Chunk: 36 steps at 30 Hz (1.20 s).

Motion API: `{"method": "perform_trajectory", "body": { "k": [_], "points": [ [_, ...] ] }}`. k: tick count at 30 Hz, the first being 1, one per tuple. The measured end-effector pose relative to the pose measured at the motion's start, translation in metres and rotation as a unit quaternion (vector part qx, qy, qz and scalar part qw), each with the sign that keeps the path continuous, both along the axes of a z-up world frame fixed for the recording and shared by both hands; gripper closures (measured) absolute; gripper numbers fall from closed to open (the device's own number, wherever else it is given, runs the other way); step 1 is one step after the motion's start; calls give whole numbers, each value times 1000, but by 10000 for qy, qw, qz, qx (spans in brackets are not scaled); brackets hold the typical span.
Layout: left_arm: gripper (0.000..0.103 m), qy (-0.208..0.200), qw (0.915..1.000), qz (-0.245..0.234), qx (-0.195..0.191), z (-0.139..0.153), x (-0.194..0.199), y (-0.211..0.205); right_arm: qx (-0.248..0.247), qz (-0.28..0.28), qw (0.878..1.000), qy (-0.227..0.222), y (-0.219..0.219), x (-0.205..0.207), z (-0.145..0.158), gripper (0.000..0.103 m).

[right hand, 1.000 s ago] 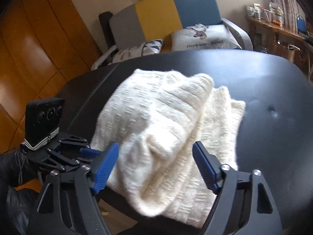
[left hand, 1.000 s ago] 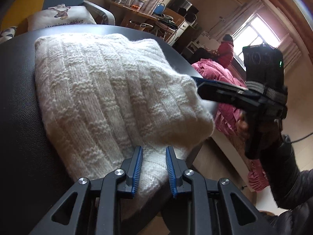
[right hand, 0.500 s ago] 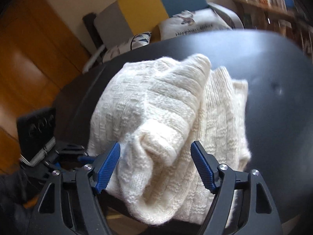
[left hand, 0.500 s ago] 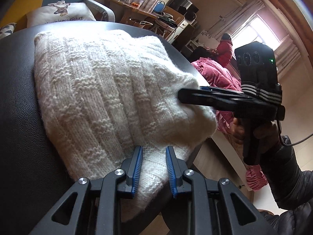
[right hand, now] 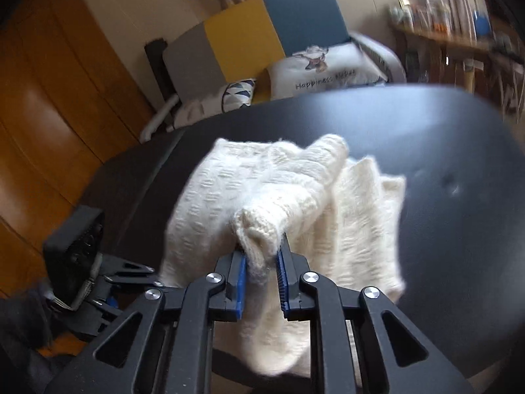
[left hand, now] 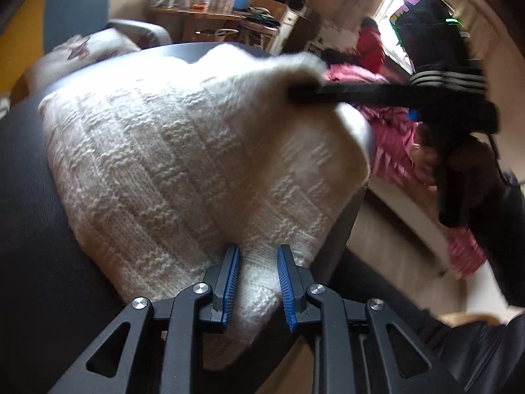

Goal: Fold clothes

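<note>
Left gripper [left hand: 256,279] clamped on white knit sweater [left hand: 183,164] hem at 6 o'clock; right gripper [right hand: 261,279] closing, pinching a raised fold [right hand: 259,229] over black table [right hand: 459,151].

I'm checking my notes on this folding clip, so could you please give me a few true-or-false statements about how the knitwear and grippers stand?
1. The white knit sweater lies on a black table. True.
2. The left gripper is clear of the sweater. False: knit sits between its pads.
3. The right gripper is closing on a bunched fold. True.
4. The sweater is spread out flat. False: it is folded and bunched.
</note>
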<state>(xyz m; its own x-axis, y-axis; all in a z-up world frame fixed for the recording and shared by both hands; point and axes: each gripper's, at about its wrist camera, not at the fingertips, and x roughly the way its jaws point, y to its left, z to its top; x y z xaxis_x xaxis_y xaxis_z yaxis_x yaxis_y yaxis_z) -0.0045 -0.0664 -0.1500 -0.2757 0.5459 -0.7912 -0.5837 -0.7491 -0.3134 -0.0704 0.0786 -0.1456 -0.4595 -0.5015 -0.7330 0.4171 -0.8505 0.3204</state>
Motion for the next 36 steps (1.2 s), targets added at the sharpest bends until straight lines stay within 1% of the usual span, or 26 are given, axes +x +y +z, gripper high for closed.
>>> {"method": "perform_trajectory", "body": {
  "k": [1, 3, 4, 5, 7, 8, 9, 11, 14, 15, 16, 18, 19, 21, 22, 23, 24, 26, 27, 28, 30, 32, 33, 34, 36],
  "points": [
    [80, 26, 10000, -82, -46, 0, 1, 2, 181, -60, 9996, -192, 4, -1, -15, 87],
    [80, 82, 9995, -260, -149, 1, 4, 4, 23, -215, 9979, -606, 14, -2, -48, 88],
    [80, 96, 9992, -330, -183, 2, 6, 4, -107, -262, 9977, -617, 18, 2, -52, 88],
    [80, 51, 9992, -366, -135, 3, 5, 2, -243, -302, 9975, -584, 22, 6, -53, 88],
    [80, -194, 9992, -301, 203, 6, -1, -7, -196, -271, 9984, -465, 22, 13, -48, 88],
    [80, -288, 9986, -203, 396, 9, -6, -13, -157, -250, 9986, -436, 21, 14, -46, 88],
    [80, -296, 9979, -84, 570, 13, -10, -19, -119, -229, 9988, -414, 20, 15, -45, 87],
    [80, -344, 9933, 217, 1082, 21, -17, -34, -63, -211, 9990, -382, 19, 16, -42, 87],
    [80, 40, 9896, 806, 1191, 37, -27, -44, -125, -196, 9991, -348, 21, 17, -36, 87],
    [80, 178, 9896, 948, 1067, 42, -28, -39, -229, -150, 9989, -378, 20, 17, -32, 83],
    [80, 375, 9896, 1113, 833, 47, -28, -41, -299, -145, 9987, -393, 24, 17, -27, 83],
    [80, 714, 9876, 1319, 462, 54, -28, -43, -163, -73, 9995, -264, 27, 19, -16, 74],
    [80, 778, 9866, 1375, 412, 56, -27, -44, -49, -53, 9999, -155, 28, 21, -9, 72],
    [79, 827, 9850, 1471, 363, 59, -26, -46, 168, -65, 9998, 129, 27, 25, 7, 62],
    [79, 816, 9846, 1498, 372, 60, -26, -46, 283, -88, 9991, 292, 26, 27, 15, 61],
    [79, 802, 9838, 1552, 390, 61, -22, -51, 310, -120, 9986, 413, 26, 25, 23, 61],
    [79, 752, 9836, 1584, 412, 60, -26, -48, 317, -153, 9980, 525, 27, 22, 30, 61],
    [79, 650, 9831, 1652, 457, 54, -36, -45, 170, -19, 9974, 696, 21, 16, 43, 61],
    [79, 600, 9830, 1668, 477, 50, -41, -46, 186, 110, 9968, 776, 13, 12, 47, 61],
    [79, 551, 9843, 1611, 476, 47, -45, -45, 210, 231, 9965, 770, 6, 7, 46, 61],
    [79, 444, 9868, 1515, 350, 38, -49, -39, 257, 463, 9960, 721, -5, -2, 43, 61],
    [79, 367, 9885, 1449, 211, 29, -51, -34, 662, 509, 9958, 388, -19, -20, 17, 61],
    [79, 380, 9894, 1380, 232, 30, -49, -36, 962, 467, 9942, 127, -22, -29, -3, 62],
    [79, 398, 9899, 1340, 231, 29, -47, -35, 965, 442, 9944, 8, -19, -33, -14, 62],
    [79, 360, 9902, 1306, 336, 28, -48, -38, 409, 322, 9986, -56, -1, -34, -16, 63]
  ]
}}
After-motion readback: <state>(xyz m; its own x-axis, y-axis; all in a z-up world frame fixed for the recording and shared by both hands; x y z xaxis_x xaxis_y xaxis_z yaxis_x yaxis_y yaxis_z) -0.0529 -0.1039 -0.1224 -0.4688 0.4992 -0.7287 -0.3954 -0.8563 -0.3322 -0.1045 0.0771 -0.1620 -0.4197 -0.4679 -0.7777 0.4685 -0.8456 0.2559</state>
